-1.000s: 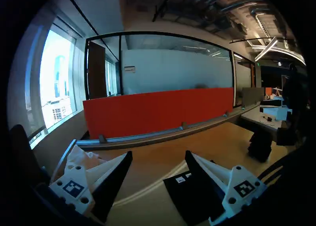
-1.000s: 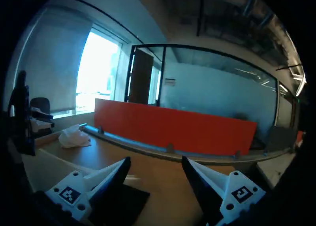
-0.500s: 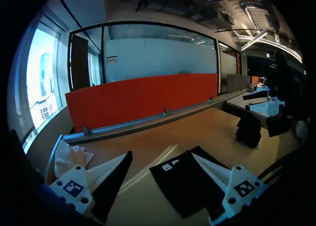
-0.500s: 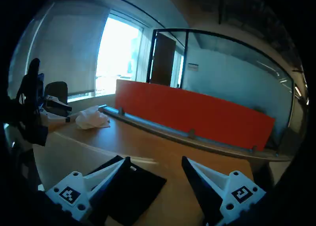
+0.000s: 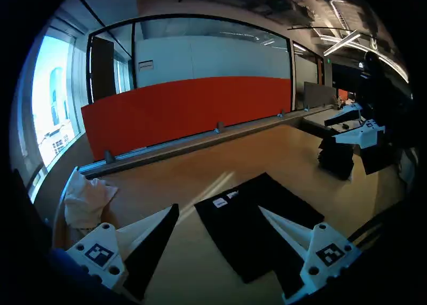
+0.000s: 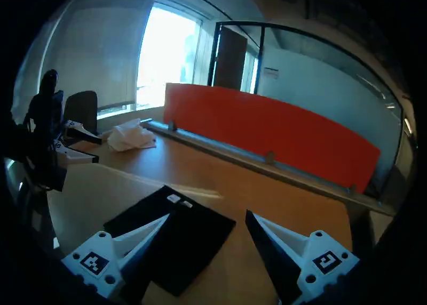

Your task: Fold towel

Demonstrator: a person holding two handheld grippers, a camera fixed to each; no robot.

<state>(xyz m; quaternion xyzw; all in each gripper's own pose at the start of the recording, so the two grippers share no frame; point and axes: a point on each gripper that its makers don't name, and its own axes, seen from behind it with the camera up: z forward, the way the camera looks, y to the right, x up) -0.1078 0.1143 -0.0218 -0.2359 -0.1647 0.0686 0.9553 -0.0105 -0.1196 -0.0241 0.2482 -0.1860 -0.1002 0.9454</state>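
The black towel (image 5: 251,225) is lying flat and unfolded on the wooden table (image 5: 277,155), and it is now showing whole where a second ago only a corner was peeking in, as both cameras are tipping down toward it. The left gripper (image 5: 217,209) and right gripper (image 6: 207,214) are hovering over it, fingers spread, pinching nothing, so the fold is probably just starting. The left gripper view is catching a dark stack (image 5: 336,158) far right. The right gripper view is offering a chair (image 6: 80,105) far left.
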